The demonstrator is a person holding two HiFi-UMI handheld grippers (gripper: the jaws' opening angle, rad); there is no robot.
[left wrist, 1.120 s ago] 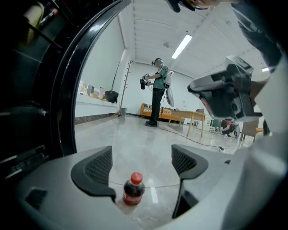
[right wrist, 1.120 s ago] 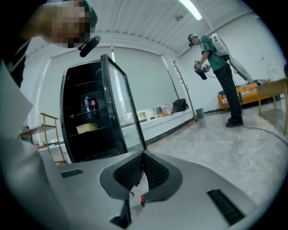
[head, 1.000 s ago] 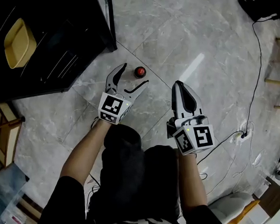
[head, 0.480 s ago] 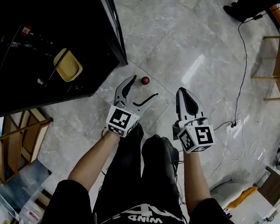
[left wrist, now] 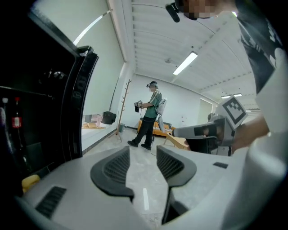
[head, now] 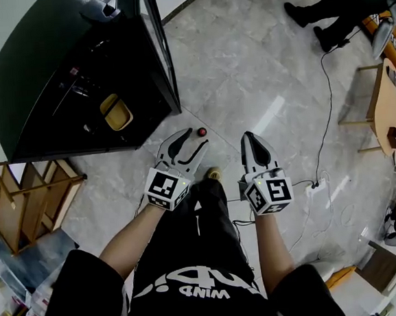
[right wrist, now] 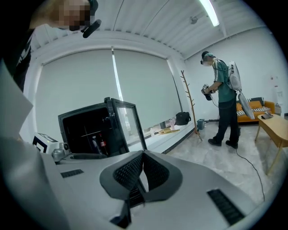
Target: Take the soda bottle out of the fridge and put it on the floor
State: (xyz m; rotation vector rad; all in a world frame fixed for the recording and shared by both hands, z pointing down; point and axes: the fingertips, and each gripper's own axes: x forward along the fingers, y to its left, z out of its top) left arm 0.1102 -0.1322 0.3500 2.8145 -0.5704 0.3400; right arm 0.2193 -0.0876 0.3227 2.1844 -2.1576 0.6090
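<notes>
Just let go of the dark plastic soda bottle with the red cap (head: 201, 131). Standing upright now on the pale marbled tile floor (head: 266, 65), just past the tips of the left gripper (head: 195, 139) and held by neither jaw. Closing the left jaws from their full spread, roughly half apart at this moment, with nothing between the ribbed black pads (left wrist: 116, 167) but bare floor beyond. Sat in much the same place ahead of those tips a second ago, jaws then at their widest.

Pulled up and back since then, judging by the head view. Far more of the tall black fridge with the open glass door (head: 74, 82) in sight now, ahead of the left gripper and out to its left.

Kept the right gripper (head: 251, 141) clenched on nothing throughout, pads pressed together. Level with the left one, to its right, and clear of the bottle.

Looks like the placing is done: out of the fridge, down on the floor, released. Little left by this reading, except backing away without knocking the bottle over. No call in the task for shutting the fridge door.
</notes>
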